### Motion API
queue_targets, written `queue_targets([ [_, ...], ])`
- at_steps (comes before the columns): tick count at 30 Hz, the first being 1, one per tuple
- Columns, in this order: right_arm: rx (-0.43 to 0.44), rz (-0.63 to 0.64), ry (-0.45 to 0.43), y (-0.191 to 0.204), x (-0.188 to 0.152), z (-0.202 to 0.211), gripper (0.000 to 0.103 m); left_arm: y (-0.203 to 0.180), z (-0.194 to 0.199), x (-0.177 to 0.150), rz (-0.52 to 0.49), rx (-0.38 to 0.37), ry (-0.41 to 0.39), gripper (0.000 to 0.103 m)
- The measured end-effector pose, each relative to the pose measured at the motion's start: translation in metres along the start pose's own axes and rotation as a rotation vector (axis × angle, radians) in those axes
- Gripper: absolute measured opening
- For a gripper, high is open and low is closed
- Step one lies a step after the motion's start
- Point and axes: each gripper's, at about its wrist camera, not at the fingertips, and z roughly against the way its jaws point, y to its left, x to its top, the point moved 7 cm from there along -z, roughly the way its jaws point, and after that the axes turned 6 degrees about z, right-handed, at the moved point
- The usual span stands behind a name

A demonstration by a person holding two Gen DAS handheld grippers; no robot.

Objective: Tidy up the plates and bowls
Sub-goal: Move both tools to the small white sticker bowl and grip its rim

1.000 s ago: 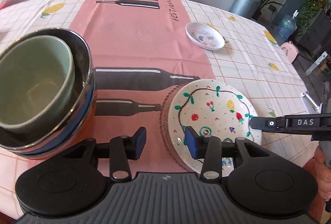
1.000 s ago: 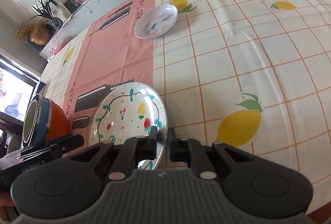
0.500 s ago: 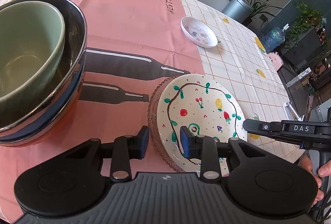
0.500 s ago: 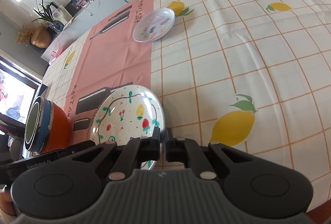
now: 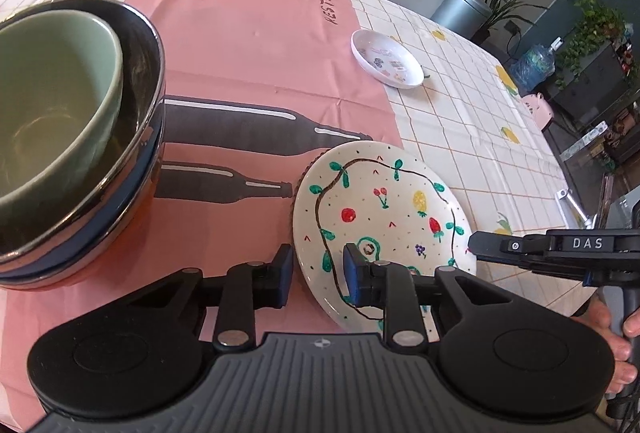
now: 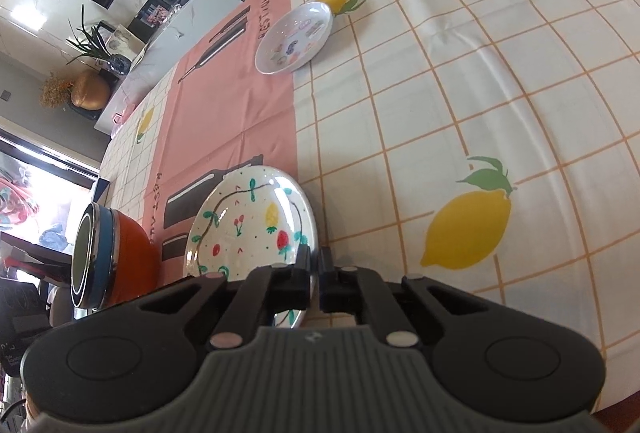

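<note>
A white plate painted with fruit (image 5: pixel 384 209) (image 6: pixel 248 225) lies on a ribbed pink glass plate (image 5: pixel 298 189) near the table's front edge. My right gripper (image 6: pixel 315 265) is shut on the painted plate's right rim and lifts that side, so the plate tilts. It also shows in the left wrist view (image 5: pixel 474 247). My left gripper (image 5: pixel 316 269) is open, with its jaws astride the plate's near rim. A green bowl (image 5: pixel 52 105) sits nested in a steel and orange bowl (image 5: pixel 132 137) (image 6: pixel 108 257) to the left.
A small white dish with stickers (image 5: pixel 386 59) (image 6: pixel 294 37) lies farther back at the edge of the pink runner (image 5: pixel 256 45). The checked lemon tablecloth (image 6: pixel 460 105) spreads to the right. A chair back and a bin stand beyond the table.
The right gripper has raised the painted plate's right rim, so the plate now tilts off the glass plate. The left gripper's jaws have come up around the near rim.
</note>
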Motion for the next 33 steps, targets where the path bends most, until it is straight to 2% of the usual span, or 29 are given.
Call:
queue_targets([
  [3, -0.009, 0.009, -0.005, 0.001, 0.001, 0.0, 0.001, -0.003, 0.005, 0.001, -0.034, 0.039, -0.033, 0.027],
  [6, -0.024, 0.024, -0.033, 0.004, 0.005, 0.009, 0.006, -0.011, 0.018, 0.011, -0.079, 0.076, -0.109, 0.027],
  [11, -0.048, 0.043, -0.103, 0.01, 0.022, 0.024, 0.006, -0.035, 0.029, 0.038, -0.057, -0.027, -0.175, 0.028],
  [15, -0.061, 0.029, -0.165, 0.013, 0.042, 0.03, 0.007, -0.05, 0.02, 0.068, -0.036, -0.045, -0.2, 0.028],
  [19, -0.094, 0.018, -0.211, 0.016, 0.065, 0.029, 0.008, -0.056, 0.005, 0.097, 0.005, -0.038, -0.189, 0.028],
  [26, -0.148, 0.012, -0.232, 0.018, 0.106, 0.006, 0.013, -0.059, -0.032, 0.138, 0.047, -0.013, -0.169, 0.028],
  [33, -0.193, 0.001, -0.231, 0.01, 0.14, -0.026, 0.013, -0.052, -0.075, 0.156, 0.052, 0.025, -0.126, 0.028],
])
